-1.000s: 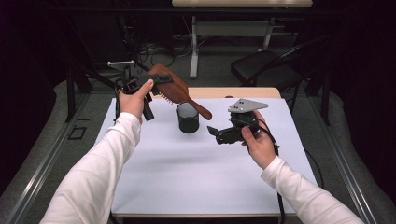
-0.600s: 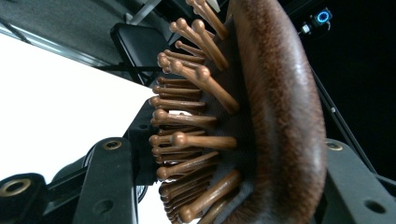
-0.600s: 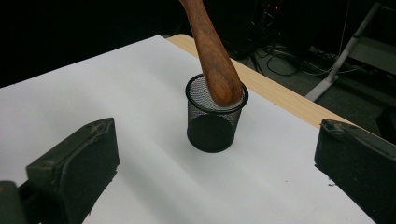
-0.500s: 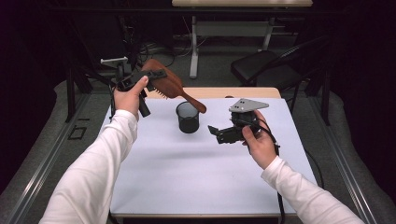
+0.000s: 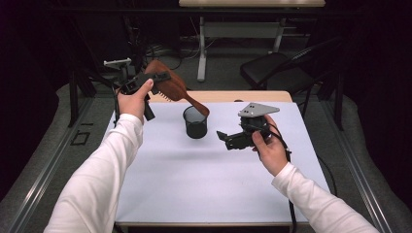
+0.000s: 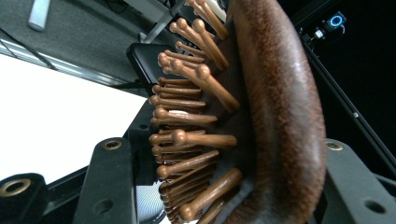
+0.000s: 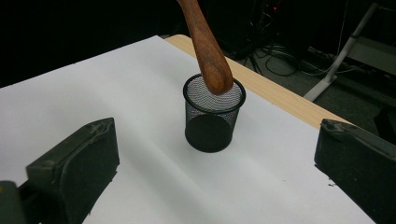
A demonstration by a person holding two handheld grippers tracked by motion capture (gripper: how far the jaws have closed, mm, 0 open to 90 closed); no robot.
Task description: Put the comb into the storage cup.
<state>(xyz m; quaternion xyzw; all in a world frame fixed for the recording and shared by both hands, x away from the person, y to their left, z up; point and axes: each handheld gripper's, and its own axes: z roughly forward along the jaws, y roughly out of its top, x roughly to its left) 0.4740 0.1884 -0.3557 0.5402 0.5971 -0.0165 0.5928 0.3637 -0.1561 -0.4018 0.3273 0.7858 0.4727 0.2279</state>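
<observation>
The step in hand looks like putting the brush into the cup, handle first. The left tool holds the brush by its head, raised above the far left part of the table, and the brush slants down to the right so that its handle end hangs right at the cup's rim. In the right gripper view the rounded handle tip sits over the mouth of the mesh cup, seemingly just at or barely inside the rim; whether it touches the mesh cannot be told. The next move probably calls for tipping the brush more upright and lowering it so the handle slides down inside without nudging the light cup over, then letting go. In the left gripper view the left tool's jaws are clamped on the brush head, one against the wooden back and the other on the bristle side, closed about as far as the head allows. The right tool hovers over the table just right of the cup, its jaws spread wide with nothing between them, pointed at the cup and apart from it.
</observation>
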